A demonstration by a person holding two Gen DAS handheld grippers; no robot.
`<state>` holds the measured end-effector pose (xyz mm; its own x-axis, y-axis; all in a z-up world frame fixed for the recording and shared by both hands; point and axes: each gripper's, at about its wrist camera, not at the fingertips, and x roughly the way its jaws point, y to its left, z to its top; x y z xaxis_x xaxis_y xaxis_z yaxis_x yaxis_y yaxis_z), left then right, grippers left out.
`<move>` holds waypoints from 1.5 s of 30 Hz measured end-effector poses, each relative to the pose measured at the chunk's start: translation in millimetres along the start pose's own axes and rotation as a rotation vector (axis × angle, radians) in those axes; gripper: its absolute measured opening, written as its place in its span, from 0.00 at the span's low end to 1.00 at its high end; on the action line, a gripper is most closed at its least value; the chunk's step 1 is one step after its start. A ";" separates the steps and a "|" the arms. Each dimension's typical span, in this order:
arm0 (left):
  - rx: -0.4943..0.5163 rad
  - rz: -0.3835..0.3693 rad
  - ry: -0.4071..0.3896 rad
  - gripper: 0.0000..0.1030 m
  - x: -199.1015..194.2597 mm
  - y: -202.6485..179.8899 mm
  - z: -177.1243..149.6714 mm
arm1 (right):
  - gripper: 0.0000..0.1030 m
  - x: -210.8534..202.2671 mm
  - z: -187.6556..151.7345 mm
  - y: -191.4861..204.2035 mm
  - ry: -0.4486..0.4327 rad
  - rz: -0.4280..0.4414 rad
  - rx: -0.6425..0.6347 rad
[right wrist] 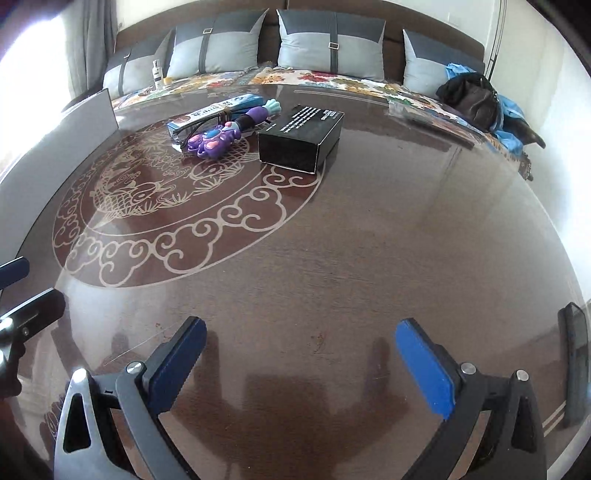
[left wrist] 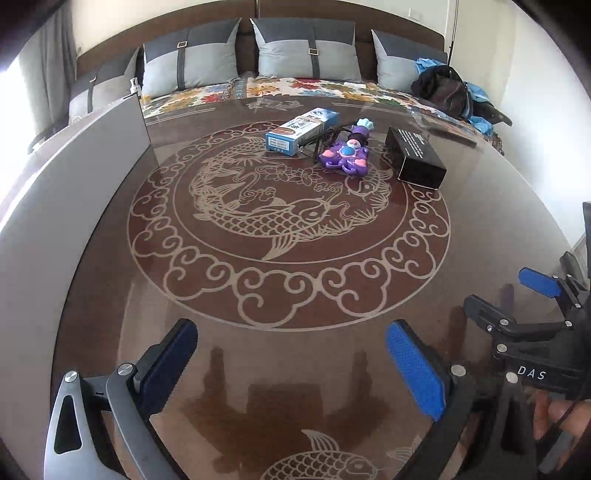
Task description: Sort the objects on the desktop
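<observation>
1. Glossy brown table (left wrist: 110, 280) with a pale fish-and-cloud medallion, set before a sofa (left wrist: 306, 22) lined with grey cushions (left wrist: 306, 50) and a flowered throw.
2. At the table's far side, clustered: blue-and-white box (left wrist: 301, 132), purple toy (left wrist: 345, 155) just right of it, thin black cord (left wrist: 325, 142) looped between them and touching both.
3. Slightly right of the toy, apart from it: black box (left wrist: 415, 157) with white print, lying flat.
4. On the sofa's right end: dark bag (left wrist: 443, 88) over blue cloth.
5. Grey panel (left wrist: 66, 192) standing along the table's left edge.
6. Left gripper (left wrist: 291, 369) low over the near table edge, jaws spread wide, nothing between the blue pads.
7. Right gripper (right wrist: 301, 365) beside it, likewise spread wide and empty, above bare tabletop well short of the objects.
8. Part of a hand (left wrist: 561, 417) visible at the right gripper's handle.
</observation>
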<state>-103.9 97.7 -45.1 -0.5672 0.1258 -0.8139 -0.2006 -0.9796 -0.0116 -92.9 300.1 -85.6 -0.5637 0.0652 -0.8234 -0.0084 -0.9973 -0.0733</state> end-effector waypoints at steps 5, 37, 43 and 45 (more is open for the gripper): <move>0.009 -0.002 0.041 1.00 22.5 3.7 6.1 | 1.00 7.2 3.7 -5.1 0.022 0.014 0.039; 0.002 0.007 0.001 1.00 23.9 2.9 0.2 | 1.00 11.6 6.1 -5.5 -0.016 0.011 0.083; 0.002 0.006 0.001 1.00 23.9 3.1 -0.1 | 1.00 11.5 6.0 -5.7 -0.015 0.012 0.083; 0.002 0.006 0.001 1.00 23.9 3.1 -0.1 | 1.00 11.5 6.1 -5.7 -0.015 0.012 0.083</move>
<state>-117.9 97.6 -64.7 -0.5677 0.1194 -0.8145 -0.1987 -0.9801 -0.0052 -104.5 306.4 -91.3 -0.5768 0.0537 -0.8151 -0.0695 -0.9974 -0.0165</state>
